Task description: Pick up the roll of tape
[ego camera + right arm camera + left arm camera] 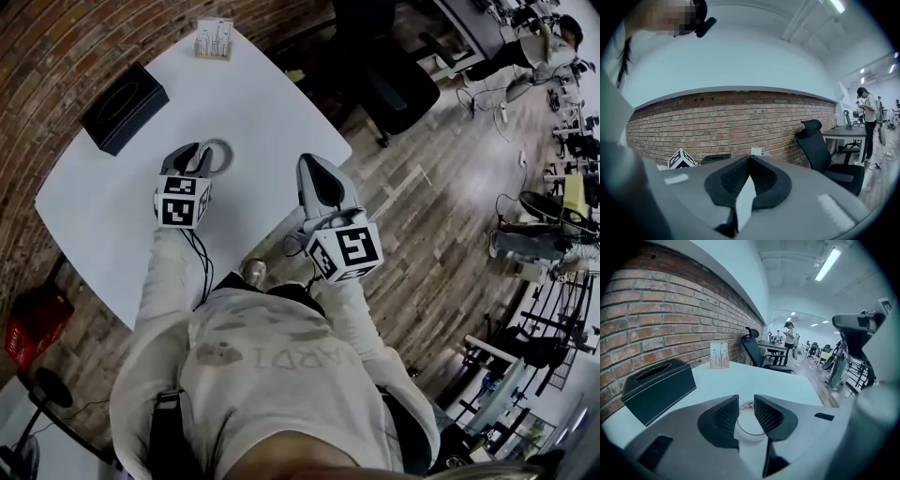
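Left gripper [746,401] is hovering, jaws apart and empty, with tape [749,433] lying flat on table [253,112] at its 12 o'clock, right gripper [749,159] idling closed and empty; risk: pads closing off-centre are probably skidding the thin ring away.

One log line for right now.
left tool open, aimed at transparent ring-shaped tape roll on white table | right tool shut, empty | roll not gripped

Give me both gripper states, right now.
Left gripper: open, with the roll of tape showing between its jaws, not gripped.
Right gripper: shut, holding nothing.
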A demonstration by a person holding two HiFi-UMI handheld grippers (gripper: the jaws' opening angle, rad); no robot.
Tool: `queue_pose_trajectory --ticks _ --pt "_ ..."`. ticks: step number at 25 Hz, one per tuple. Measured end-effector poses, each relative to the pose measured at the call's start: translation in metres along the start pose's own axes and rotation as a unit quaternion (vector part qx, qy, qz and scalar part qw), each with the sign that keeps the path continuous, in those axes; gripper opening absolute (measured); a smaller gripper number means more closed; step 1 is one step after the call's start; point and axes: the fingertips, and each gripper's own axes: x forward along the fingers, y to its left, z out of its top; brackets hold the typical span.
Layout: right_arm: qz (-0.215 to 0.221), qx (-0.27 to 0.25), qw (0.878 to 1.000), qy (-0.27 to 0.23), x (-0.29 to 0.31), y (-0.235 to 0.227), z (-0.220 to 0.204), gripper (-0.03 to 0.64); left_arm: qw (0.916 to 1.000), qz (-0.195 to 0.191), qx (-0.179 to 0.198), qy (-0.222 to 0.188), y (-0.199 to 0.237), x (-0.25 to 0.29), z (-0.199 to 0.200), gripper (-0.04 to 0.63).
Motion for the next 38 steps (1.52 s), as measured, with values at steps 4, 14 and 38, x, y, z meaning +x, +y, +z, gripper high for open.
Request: queue_pose_trajectory --ticks 4,14,38 --pt "-0.006 0.002 1.000 0.011 0.003 -0.004 -0.007 0.011 0.9993 0.005 0.006 0.036 0.006 0.020 -0.015 0.109" --pt "-0.017 0.006 0.999 0.029 0.009 -0.012 -0.017 0.011 0.9939 0.024 -0.008 0.108 0.023 0.053 -0.044 0.126" --pt "-0.005 0.003 1.000 0.025 0.003 0.000 -0.018 0.011 0.9935 0.040 -0.094 0.050 0.021 0.003 -0.027 0.054"
